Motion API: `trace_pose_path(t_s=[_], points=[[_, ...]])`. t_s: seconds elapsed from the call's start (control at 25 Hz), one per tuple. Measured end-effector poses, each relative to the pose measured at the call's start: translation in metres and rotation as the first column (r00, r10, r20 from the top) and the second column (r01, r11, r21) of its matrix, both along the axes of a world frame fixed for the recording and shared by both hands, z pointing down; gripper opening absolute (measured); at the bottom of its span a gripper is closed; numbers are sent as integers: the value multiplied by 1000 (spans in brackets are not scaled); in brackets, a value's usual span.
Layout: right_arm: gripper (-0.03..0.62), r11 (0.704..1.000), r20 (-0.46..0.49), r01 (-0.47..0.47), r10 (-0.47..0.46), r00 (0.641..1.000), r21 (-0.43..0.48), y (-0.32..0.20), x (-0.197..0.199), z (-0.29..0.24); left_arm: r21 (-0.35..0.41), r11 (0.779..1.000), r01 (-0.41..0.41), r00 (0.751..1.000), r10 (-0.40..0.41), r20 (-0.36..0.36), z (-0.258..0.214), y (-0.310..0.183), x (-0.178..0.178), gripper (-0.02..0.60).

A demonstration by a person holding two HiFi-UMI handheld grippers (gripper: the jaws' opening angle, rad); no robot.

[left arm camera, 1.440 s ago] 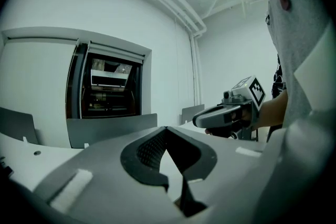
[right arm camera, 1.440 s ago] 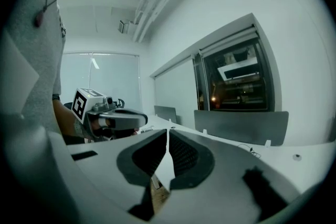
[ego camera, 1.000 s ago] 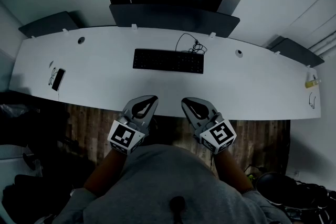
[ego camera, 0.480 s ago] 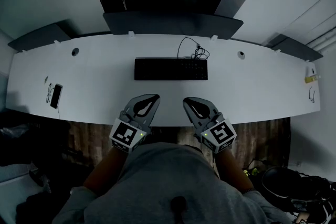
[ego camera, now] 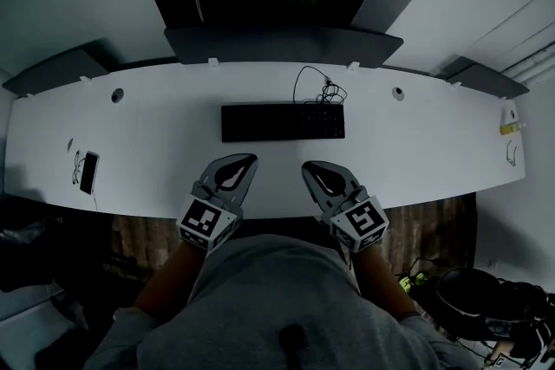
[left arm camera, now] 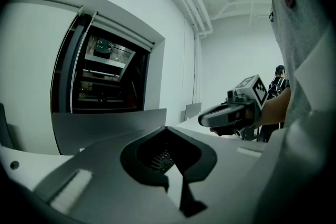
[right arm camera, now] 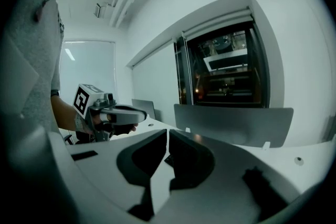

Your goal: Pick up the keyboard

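Phone point(ego camera: 88, 172) lies far left on the desk point(ego camera: 165, 143), near its front edge. Left gripper point(ego camera: 244, 160), jaws closed and empty, points forward over that edge; keyboard point(ego camera: 283, 122) lies mid-desk, bare surface between; right gripper point(ego camera: 311, 167) alongside, likewise closed, empty

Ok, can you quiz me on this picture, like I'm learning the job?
1. True or false: the left gripper is holding the keyboard.
2. Pick one: the phone lies on the desk A) far off toward the person's left of the keyboard, B) toward the person's right of it, C) on top of it.
3. Fill in: the right gripper is ____ (open or shut).

Key: 1 false; 2 A; 3 shut.
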State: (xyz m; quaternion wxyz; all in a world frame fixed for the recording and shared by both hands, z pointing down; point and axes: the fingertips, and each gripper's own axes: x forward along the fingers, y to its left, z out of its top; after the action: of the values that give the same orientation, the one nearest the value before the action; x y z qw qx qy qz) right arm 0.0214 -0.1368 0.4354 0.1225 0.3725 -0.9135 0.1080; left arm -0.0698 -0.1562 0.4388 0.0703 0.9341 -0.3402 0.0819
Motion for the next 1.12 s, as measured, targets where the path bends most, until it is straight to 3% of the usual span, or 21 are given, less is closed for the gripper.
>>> trace_pose_path(t_s=[0.6,0.92,1.12], points=[[23,1000,-12,-5,4,1000,-24,-66,26,24,-42,995,91,996,-91,3,20,-59,-10,6],[23,996,-58,-47,42,997,-74,-107,56,58,-131,980,150,989,-150,10,53,-94,-21,6],[23,984,-77,-122,112,991,-133,-129,79,92,-193,961,196,981,-191,45,87,-117,-37,6]])
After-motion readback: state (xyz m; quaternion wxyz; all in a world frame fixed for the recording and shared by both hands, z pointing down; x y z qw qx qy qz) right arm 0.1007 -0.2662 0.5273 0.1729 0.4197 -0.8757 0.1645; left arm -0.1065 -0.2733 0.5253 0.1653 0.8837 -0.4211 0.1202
